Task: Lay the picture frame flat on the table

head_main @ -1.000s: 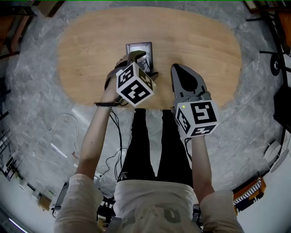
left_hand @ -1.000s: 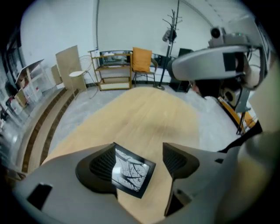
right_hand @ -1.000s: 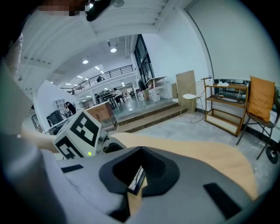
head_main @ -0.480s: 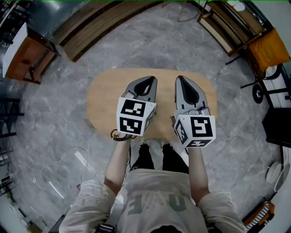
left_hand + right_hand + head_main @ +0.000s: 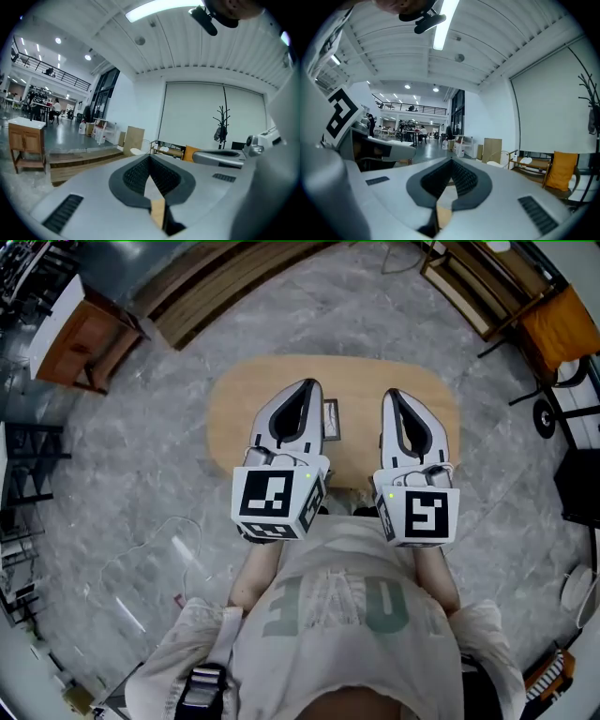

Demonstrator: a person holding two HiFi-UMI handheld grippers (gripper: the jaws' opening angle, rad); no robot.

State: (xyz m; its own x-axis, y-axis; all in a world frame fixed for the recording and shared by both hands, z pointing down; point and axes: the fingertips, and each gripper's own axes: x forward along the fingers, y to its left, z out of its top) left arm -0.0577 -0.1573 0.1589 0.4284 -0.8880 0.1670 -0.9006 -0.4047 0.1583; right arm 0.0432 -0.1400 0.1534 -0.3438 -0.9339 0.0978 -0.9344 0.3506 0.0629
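The picture frame (image 5: 330,419) is a small dark rectangle lying flat on the oval wooden table (image 5: 242,399), far below me. My left gripper (image 5: 305,385) is held high over the table just left of the frame, shut and empty. My right gripper (image 5: 392,395) is beside it to the right, also shut with nothing in it. In the left gripper view the left gripper (image 5: 150,158) has its dark pads meeting at the tip, pointing out across the hall. In the right gripper view the right gripper (image 5: 451,162) looks the same.
Grey stone floor surrounds the table. A wooden desk (image 5: 82,337) and a low wooden platform (image 5: 220,282) lie at the upper left. An orange chair (image 5: 561,320) and shelving stand at the upper right. Cables (image 5: 155,554) trail on the floor at the left.
The left gripper has let go of the frame, shut and come up off the table. The view has risen well above the table, and the frame now lies flat between the two grippers.
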